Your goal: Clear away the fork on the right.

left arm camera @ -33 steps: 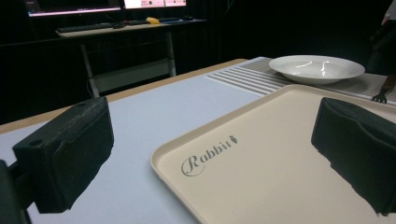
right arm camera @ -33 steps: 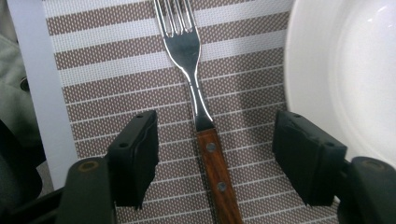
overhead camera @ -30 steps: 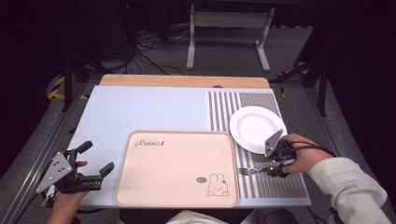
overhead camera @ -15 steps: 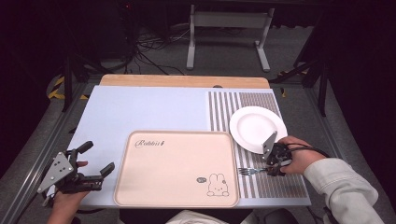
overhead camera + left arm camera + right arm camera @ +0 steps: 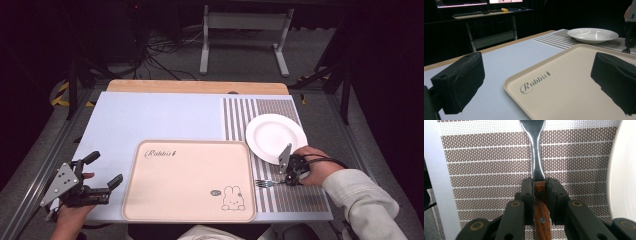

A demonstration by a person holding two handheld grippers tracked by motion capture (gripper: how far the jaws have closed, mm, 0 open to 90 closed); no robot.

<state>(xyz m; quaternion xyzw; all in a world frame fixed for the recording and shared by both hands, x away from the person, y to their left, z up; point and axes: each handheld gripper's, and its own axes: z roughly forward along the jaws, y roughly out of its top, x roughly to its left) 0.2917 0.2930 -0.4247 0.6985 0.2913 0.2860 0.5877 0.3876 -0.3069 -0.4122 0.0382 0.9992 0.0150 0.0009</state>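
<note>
Over on the left, the left gripper (image 5: 102, 179) just hovers off the tray's left edge with its jaws spread wide and nothing between them, basically parked. The beige tray (image 5: 165, 210) with the rabbit print sits bare in the middle of the table. Moving right, the fork (image 5: 265, 183) lies on the striped placemat (image 5: 300, 200) just beside the tray's right rim, tines pointing toward the tray, and the right gripper (image 5: 539, 191) is clamped on its wooden handle right where the metal neck starts. The white plate (image 5: 272, 132) is just behind that hand. So this looks like the grasp step: fork pinched but not visibly off the mat yet. Next move probably calls for a clean lift without the handle twisting in the jaws, then a carry toward the tray or plate. Compared to a second ago, the right hand has slid a bit leftward and down along the fork; the left one hasn't budged.
</note>
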